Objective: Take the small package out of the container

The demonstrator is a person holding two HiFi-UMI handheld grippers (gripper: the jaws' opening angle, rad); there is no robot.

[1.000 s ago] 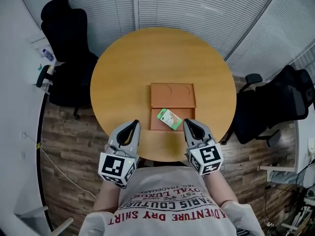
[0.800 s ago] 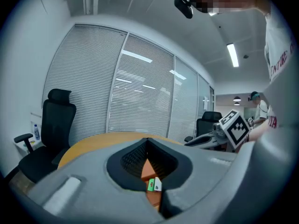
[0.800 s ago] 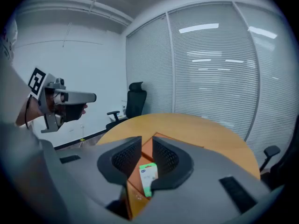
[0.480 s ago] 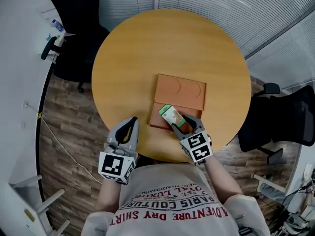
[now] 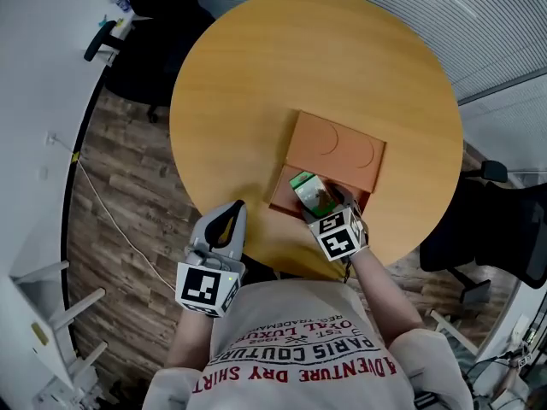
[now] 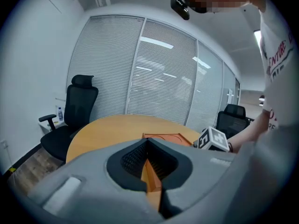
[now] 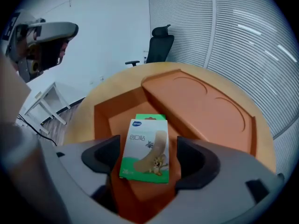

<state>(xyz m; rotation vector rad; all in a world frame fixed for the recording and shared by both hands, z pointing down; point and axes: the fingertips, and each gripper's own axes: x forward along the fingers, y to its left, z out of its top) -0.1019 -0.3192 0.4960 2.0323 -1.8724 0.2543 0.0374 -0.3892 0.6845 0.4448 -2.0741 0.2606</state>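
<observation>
Small package (image 7: 145, 150), just one, in one orange container (image 7: 119, 118)

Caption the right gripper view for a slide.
Small green-and-white plaster box lying in the orange container, right tool opening around it.

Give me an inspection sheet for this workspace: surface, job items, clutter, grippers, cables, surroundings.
Surface: round wooden table, carrying only the job's things.
Job's things: orange container lying open near the person's side; small package, a green-and-white box of adhesive plasters, lies in its open half.
Clutter: nothing seen on the table.
Grippers: right gripper reaches into the container, jaws opening, package between them with gaps on both sides; left gripper at the table's near edge, jaws together, empty.
Cables: one thin light cable on the wooden floor left of the table.
Surroundings: black office chairs, slatted blinds.
</observation>
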